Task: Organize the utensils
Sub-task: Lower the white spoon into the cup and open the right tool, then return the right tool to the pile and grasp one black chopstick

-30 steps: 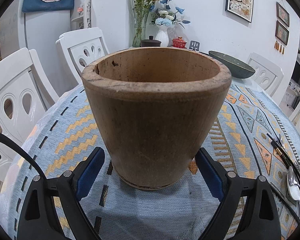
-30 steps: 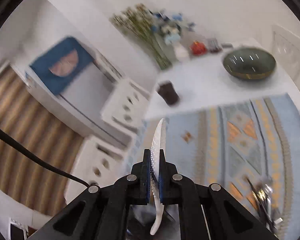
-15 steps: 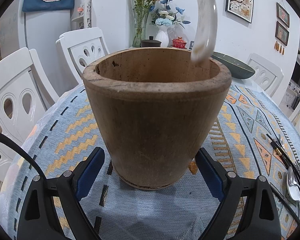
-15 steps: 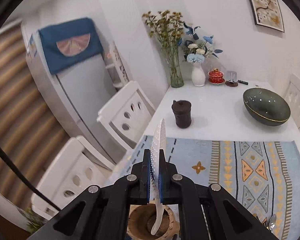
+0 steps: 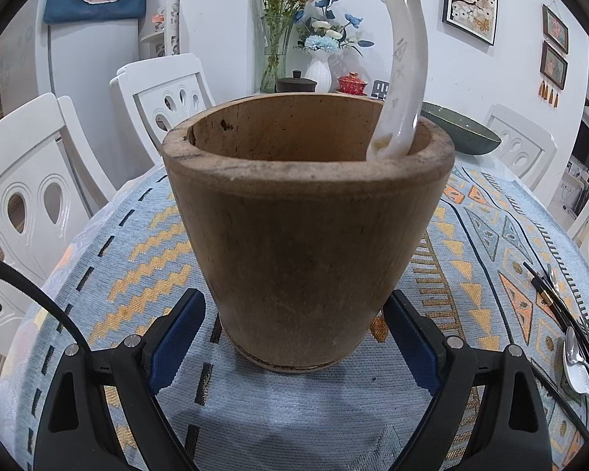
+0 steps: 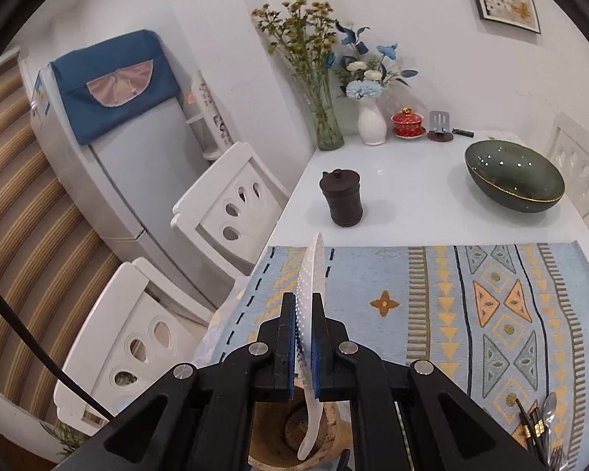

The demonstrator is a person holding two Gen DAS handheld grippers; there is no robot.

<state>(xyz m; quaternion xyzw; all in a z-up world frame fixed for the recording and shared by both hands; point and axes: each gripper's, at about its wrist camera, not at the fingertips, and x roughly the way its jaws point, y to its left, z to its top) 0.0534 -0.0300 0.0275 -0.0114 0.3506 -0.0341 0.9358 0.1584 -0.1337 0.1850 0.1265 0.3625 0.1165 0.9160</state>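
Note:
A brown wooden utensil pot (image 5: pixel 306 235) stands on the patterned cloth, between the open fingers of my left gripper (image 5: pixel 294 337), which do not press on it. My right gripper (image 6: pixel 303 314) is shut on a white rice paddle (image 6: pixel 310 274) and holds it upright above the pot (image 6: pixel 290 437). The paddle's handle (image 5: pixel 402 78) dips inside the pot's right rim. Black chopsticks (image 5: pixel 557 302) and a metal spoon (image 5: pixel 577 365) lie on the cloth at the right.
The table carries a dark green bowl (image 6: pixel 514 180), a small dark lidded jar (image 6: pixel 343 200), vases with flowers (image 6: pixel 371 125) and a red lidded cup (image 6: pixel 407 121) at the back. White chairs (image 5: pixel 39 180) stand along the left side.
My right gripper has come over the pot and lowered; the paddle's handle has gone from outside the left view to inside the pot's rim. The left gripper has not moved.

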